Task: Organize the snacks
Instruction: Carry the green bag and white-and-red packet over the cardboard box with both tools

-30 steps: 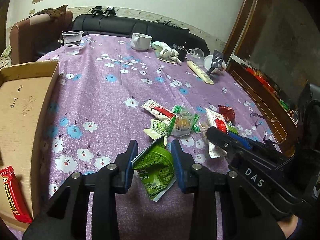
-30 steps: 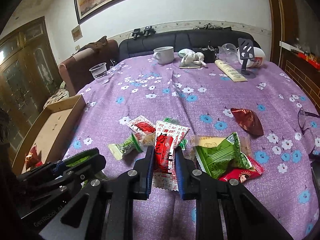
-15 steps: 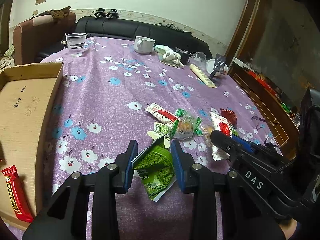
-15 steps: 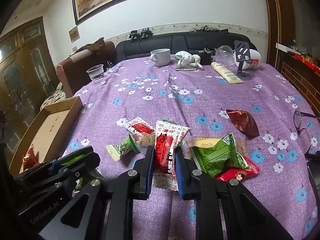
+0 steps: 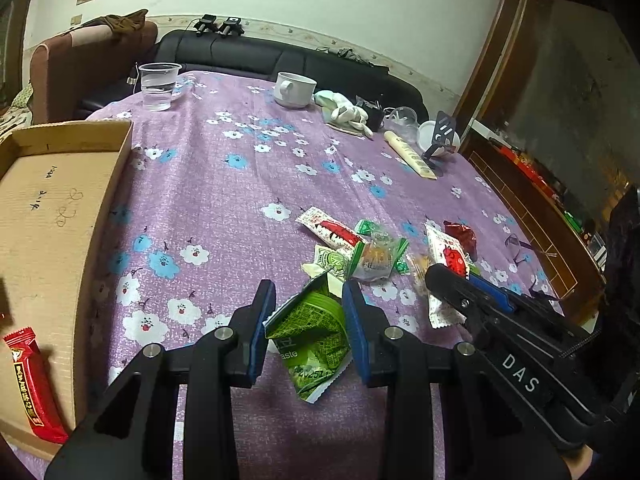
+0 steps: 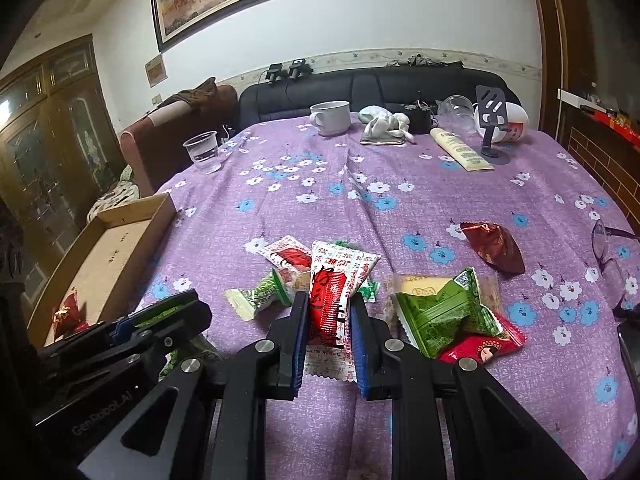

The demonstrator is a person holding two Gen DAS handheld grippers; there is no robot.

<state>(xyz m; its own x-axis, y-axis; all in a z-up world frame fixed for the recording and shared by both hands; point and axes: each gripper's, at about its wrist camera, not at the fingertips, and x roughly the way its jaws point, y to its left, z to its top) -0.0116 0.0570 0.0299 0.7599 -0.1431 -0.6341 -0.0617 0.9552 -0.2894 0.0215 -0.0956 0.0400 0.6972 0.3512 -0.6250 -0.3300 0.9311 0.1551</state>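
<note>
My left gripper (image 5: 309, 296) is shut on a green snack packet (image 5: 316, 336), held just above the purple flowered tablecloth (image 5: 224, 208). My right gripper (image 6: 329, 304) is shut on a red-and-white snack packet (image 6: 336, 276) that stands upright between its pads. Each gripper shows in the other's view: the right gripper (image 5: 460, 288) at the right, the left gripper (image 6: 160, 320) at the lower left. Loose snacks (image 5: 360, 252) lie in a small pile ahead of both. A cardboard box (image 5: 120, 160) at the left holds a red bar (image 5: 30, 384).
A green packet (image 6: 440, 312), a red packet (image 6: 484, 346) and a dark red packet (image 6: 494, 246) lie to the right. At the far end stand a water cup (image 5: 158, 86), a white mug (image 5: 292, 88), a cloth, a tube and a phone stand. Glasses (image 6: 608, 248) lie near the right edge.
</note>
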